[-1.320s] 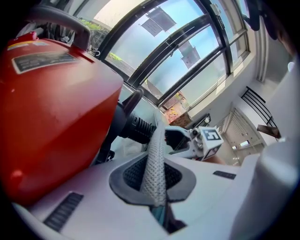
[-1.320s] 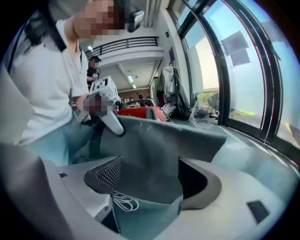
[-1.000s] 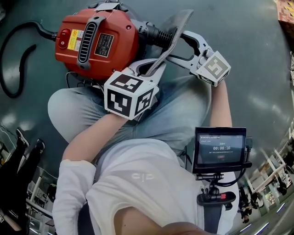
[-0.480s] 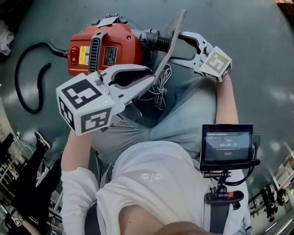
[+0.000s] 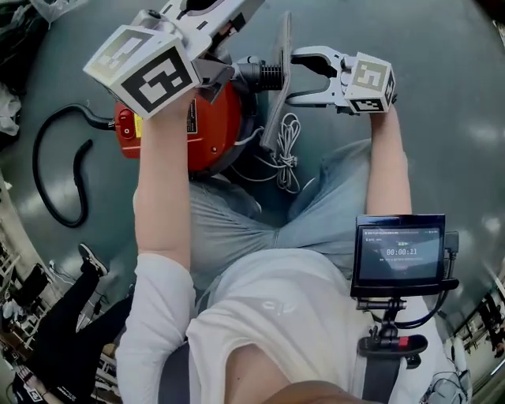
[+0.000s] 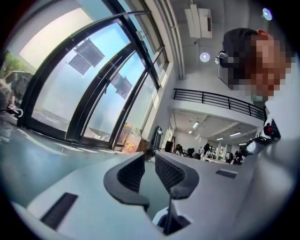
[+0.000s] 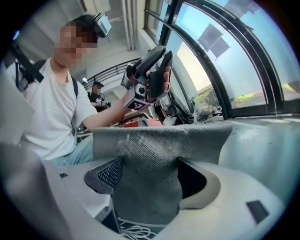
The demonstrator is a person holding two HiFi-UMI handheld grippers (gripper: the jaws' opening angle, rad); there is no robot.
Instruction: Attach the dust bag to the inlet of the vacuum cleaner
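Head view: my left claw (image 5: 225, 9) hangs high over the red vacuum cleaner (image 5: 213, 134), and my right claw (image 5: 293, 76) holds the grey dust bag (image 5: 276, 95) edge-on, just beside the black ribbed inlet (image 5: 264, 76). Left gripper view: my jaws stand slightly apart with nothing between them. Right gripper view: my jaws are clamped on the mesh bag, with its white cord (image 7: 133, 230) below.

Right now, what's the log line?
left gripper: aloft, empty | right gripper: shut on grey mesh dust bag | red vacuum cleaner: bag beside black ribbed inlet
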